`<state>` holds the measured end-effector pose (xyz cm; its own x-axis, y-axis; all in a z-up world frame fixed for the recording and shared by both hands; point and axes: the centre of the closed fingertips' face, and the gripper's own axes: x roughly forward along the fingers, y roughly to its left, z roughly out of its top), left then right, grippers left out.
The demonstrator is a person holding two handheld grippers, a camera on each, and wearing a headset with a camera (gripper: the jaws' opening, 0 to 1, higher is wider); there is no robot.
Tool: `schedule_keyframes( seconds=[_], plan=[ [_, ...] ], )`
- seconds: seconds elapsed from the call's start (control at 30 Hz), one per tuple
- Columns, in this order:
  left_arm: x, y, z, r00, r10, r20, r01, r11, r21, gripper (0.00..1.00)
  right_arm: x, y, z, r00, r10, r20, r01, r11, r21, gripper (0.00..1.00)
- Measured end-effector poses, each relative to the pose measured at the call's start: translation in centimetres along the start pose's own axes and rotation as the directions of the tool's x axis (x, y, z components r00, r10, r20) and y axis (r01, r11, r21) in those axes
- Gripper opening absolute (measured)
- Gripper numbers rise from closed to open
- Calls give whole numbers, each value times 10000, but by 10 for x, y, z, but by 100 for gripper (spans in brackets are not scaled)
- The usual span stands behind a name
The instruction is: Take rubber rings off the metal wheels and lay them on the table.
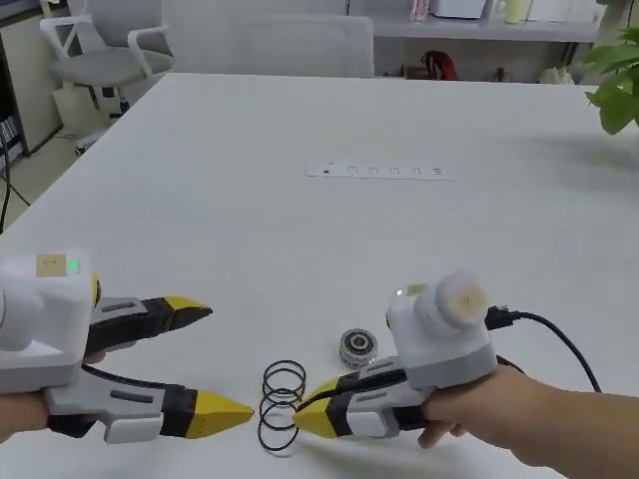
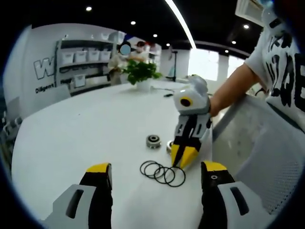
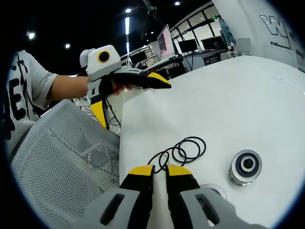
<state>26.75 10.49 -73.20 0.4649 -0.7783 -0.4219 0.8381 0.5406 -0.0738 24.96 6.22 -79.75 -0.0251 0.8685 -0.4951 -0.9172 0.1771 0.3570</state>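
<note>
The head view is bright and evenly lit from overhead. The white table [image 1: 300, 150] looks almost washed out, and the rubber rings [image 1: 282, 404] and metal wheel [image 1: 357, 346] cast only faint, soft shadows. The 2 gripper views bow straight lines toward their edges. There, round ceiling spots [image 2: 88, 8] and a long strip light [image 2: 180, 21] glare against a dark ceiling, and the windows [image 2: 205, 64] blow out white.

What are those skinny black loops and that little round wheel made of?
The black loops look like rubber: thin, matt, lying overlapped on the table. The wheel looks like metal: grey rim with shiny glints, darker middle. Looks alone can't prove it.
</note>
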Motion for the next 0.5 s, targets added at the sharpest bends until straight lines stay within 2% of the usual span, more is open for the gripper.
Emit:
schedule_keyframes(
  seconds=[0.27, 0.4, 0.5],
  plan=[
    [-2, -3, -1, 9999, -47, -104, 48, 10000, 83, 78, -5, 2, 1, 9998, -14, -174, 8, 9995, -317, 21],
    [-3, -5, 0, 9999, -62, -96, 63, 9999, 129, 78, -12, 4, 6, 10000, -38, 9, 39, 9987, -514, 26],
    [-3, -5, 3, 10000, -62, -51, 63, 9999, 152, 78, -22, 5, 15, 9993, -143, 339, 166, 9974, -696, 30]
  ],
)
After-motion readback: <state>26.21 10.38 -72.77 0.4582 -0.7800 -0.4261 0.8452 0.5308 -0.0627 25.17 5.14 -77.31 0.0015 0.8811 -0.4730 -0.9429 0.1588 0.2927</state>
